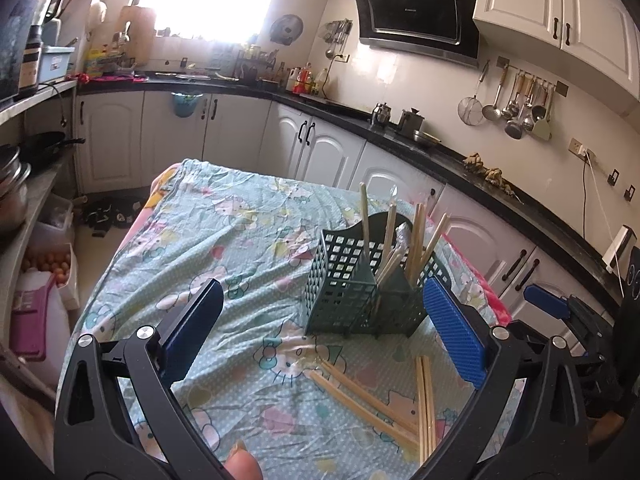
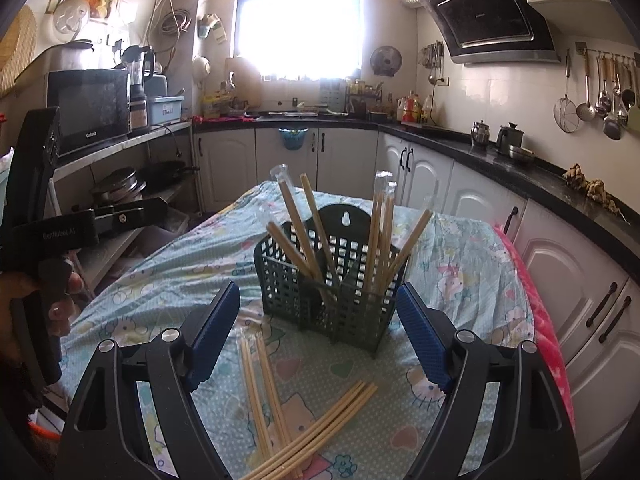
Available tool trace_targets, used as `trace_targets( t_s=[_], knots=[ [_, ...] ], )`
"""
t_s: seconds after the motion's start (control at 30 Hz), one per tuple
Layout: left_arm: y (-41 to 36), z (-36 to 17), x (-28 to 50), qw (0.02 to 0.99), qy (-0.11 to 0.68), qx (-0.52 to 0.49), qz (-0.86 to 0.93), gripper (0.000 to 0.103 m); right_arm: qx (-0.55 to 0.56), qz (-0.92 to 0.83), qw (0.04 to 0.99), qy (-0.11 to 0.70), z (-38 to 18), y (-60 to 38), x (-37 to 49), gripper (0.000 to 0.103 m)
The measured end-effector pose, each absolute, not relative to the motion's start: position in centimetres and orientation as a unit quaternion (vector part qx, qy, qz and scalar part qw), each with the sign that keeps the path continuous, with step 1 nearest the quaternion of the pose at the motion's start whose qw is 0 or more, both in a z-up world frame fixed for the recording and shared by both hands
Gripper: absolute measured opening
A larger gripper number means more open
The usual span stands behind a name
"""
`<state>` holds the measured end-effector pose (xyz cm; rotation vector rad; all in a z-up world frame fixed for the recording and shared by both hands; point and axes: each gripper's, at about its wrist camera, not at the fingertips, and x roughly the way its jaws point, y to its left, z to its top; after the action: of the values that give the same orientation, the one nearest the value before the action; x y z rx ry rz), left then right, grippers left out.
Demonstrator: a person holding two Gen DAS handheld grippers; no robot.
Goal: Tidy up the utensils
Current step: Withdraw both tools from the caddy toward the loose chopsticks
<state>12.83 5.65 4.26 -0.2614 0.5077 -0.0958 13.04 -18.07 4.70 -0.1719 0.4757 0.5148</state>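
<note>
Two grippers hover over the table (image 2: 460,248), both empty. Left gripper (image 1: 320,332): fingers spread wide; loose chopsticks (image 1: 400,400) lie between them, toward the right finger, with the basket (image 1: 360,292) just beyond. Right gripper (image 2: 318,332): fingers spread wide; more chopsticks (image 2: 288,420) lie between them, the basket (image 2: 332,280) just past the fingertips, holding upright chopsticks (image 2: 380,232).

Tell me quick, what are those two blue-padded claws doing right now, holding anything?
Left claw: open, holding nothing, above the loose wooden chopsticks.
Right claw: open, holding nothing, facing the dark green plastic basket.
</note>
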Motion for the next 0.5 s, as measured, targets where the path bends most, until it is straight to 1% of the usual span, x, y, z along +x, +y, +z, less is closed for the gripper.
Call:
trace_targets(
  t_s=[0.5],
  knots=[
    [5.1,1.2,12.4,0.949,0.288,-0.124,-0.044,0.092,-0.086,0.237,0.931,0.264,2.2,-19.1,12.6,0.078]
  ],
)
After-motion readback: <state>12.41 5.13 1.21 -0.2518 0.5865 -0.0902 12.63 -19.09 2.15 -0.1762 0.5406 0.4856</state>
